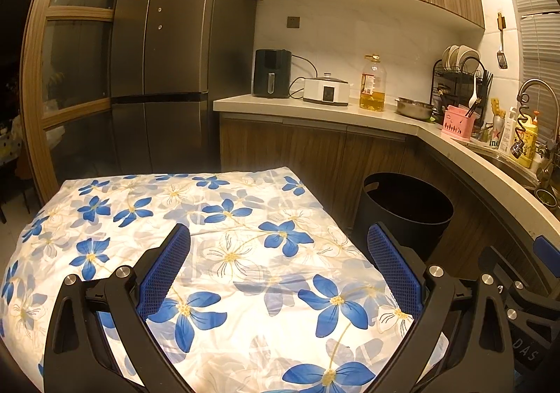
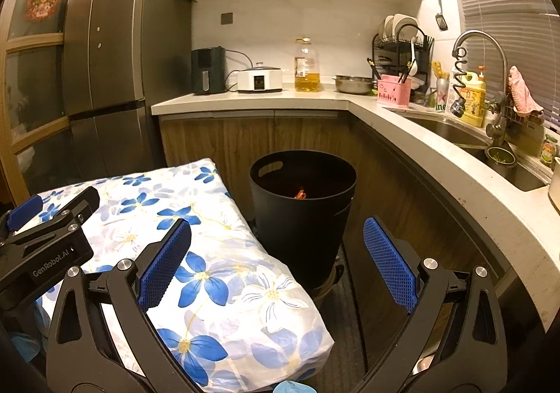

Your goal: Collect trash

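A kitchen corner under warm light, shown from two gripper cameras. In the left wrist view, the left gripper (image 1: 278,235) fills the lower half of the frame, its blue-padded claws spread wide apart and holding nothing, above a table draped in a white cloth with blue flowers (image 1: 196,218). A black trash bin (image 1: 406,214) stands on the floor at centre right, just beside the table and in front of the wooden base cabinets.

In the right wrist view, the right gripper (image 2: 276,232) is likewise spread apart and empty, low in the frame. The bin sits at centre, and a small orange-red piece of trash (image 2: 300,193) shows inside it. The left gripper appears at the left edge, over the cloth. A dark refrigerator (image 2: 108,39) stands at upper left.
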Available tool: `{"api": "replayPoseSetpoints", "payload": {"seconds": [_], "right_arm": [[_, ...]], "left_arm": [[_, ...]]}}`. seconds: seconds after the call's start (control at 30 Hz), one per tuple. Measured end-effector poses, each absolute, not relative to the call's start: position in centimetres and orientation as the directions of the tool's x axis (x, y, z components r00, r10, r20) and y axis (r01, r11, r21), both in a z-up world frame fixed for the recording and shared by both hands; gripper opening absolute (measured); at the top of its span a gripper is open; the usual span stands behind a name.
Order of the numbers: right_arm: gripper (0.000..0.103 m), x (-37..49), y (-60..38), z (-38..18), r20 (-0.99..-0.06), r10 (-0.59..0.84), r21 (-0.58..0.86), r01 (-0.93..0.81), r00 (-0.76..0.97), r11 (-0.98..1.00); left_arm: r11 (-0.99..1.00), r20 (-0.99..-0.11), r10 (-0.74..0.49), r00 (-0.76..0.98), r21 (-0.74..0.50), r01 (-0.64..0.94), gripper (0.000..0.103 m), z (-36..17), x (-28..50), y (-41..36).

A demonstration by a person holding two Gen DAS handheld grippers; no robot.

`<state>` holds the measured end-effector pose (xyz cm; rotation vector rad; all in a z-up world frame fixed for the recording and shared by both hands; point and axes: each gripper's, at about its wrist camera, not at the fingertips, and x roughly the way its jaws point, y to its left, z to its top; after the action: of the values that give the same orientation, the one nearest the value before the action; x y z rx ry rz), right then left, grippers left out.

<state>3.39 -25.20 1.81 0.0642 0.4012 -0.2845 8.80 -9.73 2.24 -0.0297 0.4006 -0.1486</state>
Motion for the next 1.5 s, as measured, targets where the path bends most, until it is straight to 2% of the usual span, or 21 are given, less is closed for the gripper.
{"api": "replayPoseSetpoints", "payload": {"seconds": [1.5], "right_arm": [[0.098,3.27,-25.31,2.53,-0.369,-0.266,0.010,0.290,0.890,0.957]], "left_arm": [[0.988,-0.385,-0.156,0.909,-0.053,0.147,0.097,2.39,8.84,-10.34]]}}
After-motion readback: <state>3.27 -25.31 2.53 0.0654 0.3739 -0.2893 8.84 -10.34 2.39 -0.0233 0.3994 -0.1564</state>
